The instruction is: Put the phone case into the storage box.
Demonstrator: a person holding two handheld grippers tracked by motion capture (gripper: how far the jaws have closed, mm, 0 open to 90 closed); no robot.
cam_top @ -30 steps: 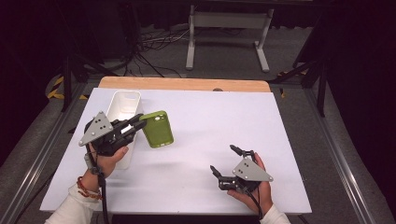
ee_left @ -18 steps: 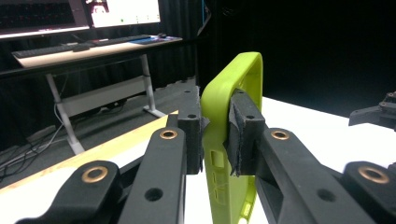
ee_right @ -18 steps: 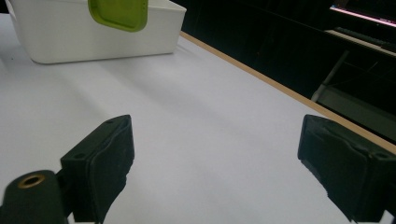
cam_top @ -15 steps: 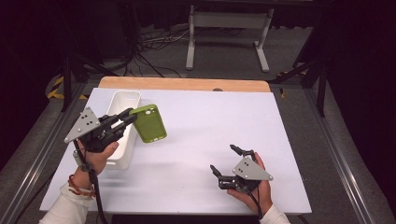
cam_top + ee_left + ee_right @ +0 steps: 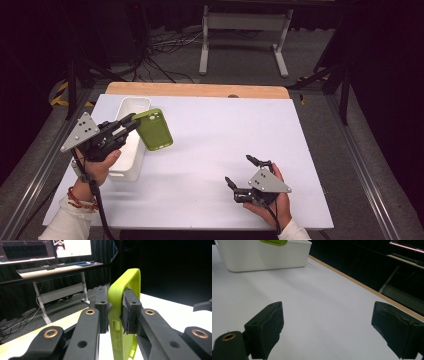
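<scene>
Green phone case [image 5: 154, 130] in left gripper [image 5: 131, 121], now nearer white bin [image 5: 131, 150].

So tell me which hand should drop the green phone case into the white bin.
Left. The left gripper is already shut on the green phone case, held beside the white bin. The right gripper rests open and unloaded on the table, far from the bin.

White tbl [image 5: 210, 150], wood strip far edge [image 5: 200, 90]; desk w/ monitors [image 5: 45, 250] behind.
</scene>
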